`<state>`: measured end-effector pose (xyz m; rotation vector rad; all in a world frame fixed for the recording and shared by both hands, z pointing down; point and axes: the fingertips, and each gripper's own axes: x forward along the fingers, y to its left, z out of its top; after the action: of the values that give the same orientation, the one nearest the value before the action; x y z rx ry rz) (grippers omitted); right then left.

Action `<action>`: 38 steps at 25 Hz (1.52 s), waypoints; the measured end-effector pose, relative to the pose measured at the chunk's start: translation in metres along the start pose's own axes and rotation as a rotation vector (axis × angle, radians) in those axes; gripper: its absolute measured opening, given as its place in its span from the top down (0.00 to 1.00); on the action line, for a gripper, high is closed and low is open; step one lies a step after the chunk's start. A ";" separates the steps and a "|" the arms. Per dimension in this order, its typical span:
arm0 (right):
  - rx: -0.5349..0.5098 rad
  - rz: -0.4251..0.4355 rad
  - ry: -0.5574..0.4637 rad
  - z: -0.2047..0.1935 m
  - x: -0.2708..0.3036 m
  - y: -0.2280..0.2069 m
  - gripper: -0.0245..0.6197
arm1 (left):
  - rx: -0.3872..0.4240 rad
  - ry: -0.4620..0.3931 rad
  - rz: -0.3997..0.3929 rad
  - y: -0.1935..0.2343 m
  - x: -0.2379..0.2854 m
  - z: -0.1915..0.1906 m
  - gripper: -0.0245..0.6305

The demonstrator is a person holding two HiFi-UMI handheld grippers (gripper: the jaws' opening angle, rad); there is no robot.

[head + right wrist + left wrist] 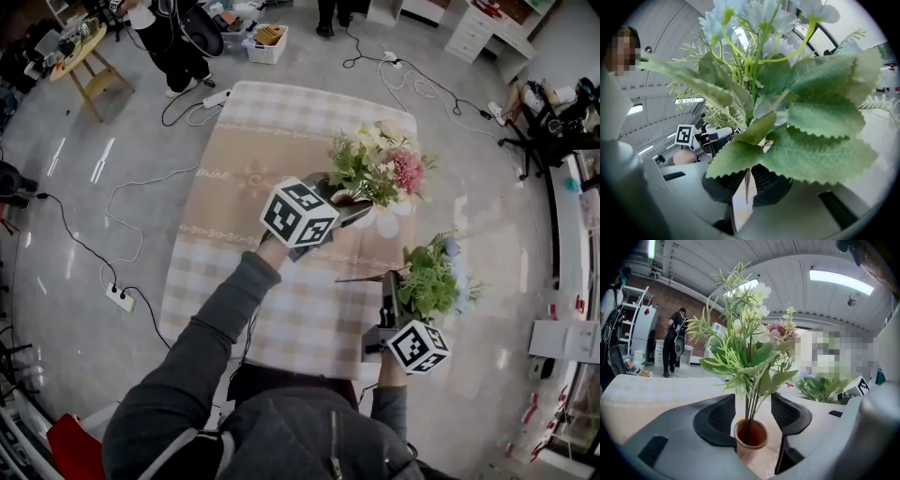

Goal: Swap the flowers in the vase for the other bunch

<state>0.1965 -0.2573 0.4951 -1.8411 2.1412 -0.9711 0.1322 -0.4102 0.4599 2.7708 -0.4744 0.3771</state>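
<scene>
The left gripper (752, 411) has its jaws spread to either side of the stems just above the terracotta vase (750, 439), not pressing on them. The vase stands on the checked table (281, 122) and holds the white and pink flowers (745, 348); from the head view the gripper covers most of it. Right of the vase, the right gripper (747, 180) has its jaws pinching the thin stem of the other bunch (787, 117), whose broad leaves hide most of the jaws.
</scene>
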 end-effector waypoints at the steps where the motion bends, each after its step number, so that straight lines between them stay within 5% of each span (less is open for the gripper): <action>1: -0.001 -0.001 -0.001 0.000 0.000 0.000 0.92 | 0.000 -0.002 0.003 0.000 0.000 0.000 0.60; 19: 0.000 -0.003 -0.010 0.002 0.002 0.000 0.92 | -0.013 -0.020 0.034 0.006 -0.003 0.002 0.87; 38: -0.011 0.011 -0.001 0.004 0.004 0.003 0.92 | -0.001 -0.040 0.061 0.006 -0.011 0.011 0.92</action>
<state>0.1949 -0.2629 0.4912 -1.8326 2.1581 -0.9571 0.1222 -0.4161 0.4476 2.7725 -0.5699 0.3361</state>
